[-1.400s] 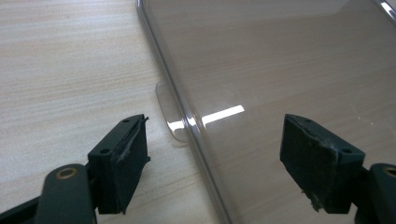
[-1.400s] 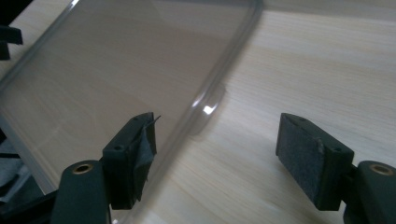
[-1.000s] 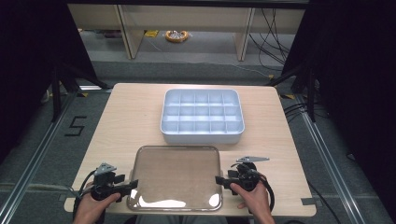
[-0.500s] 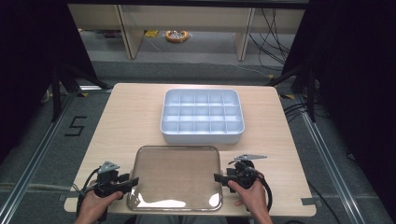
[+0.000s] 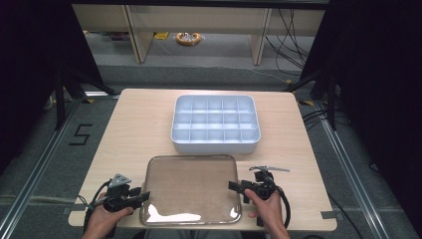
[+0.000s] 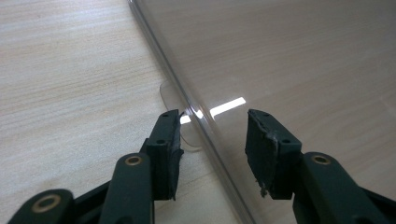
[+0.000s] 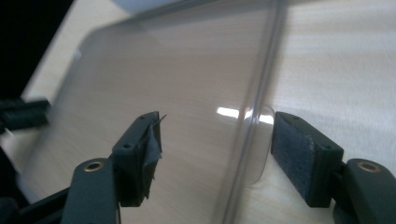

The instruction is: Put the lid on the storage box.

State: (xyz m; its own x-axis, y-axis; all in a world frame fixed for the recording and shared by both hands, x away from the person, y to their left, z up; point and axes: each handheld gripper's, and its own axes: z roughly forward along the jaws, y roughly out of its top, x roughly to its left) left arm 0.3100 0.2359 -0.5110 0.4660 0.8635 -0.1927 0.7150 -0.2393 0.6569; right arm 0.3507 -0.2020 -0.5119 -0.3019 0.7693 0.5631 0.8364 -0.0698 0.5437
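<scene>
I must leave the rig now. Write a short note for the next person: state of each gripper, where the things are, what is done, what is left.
Left gripper: open, jaws astride the left edge of the clear lid, beside its small tab; not closed on it.
Right gripper: open, jaws astride the lid's right edge at the other tab; not closed.
Things: the lid lies flat on the table, near the person's side. The white compartment tray sits behind it, apart from it and uncovered.
Done: both grippers lined up on the lid's edges.
Left: probably close both grippers, lift the lid and set it on the tray.
</scene>
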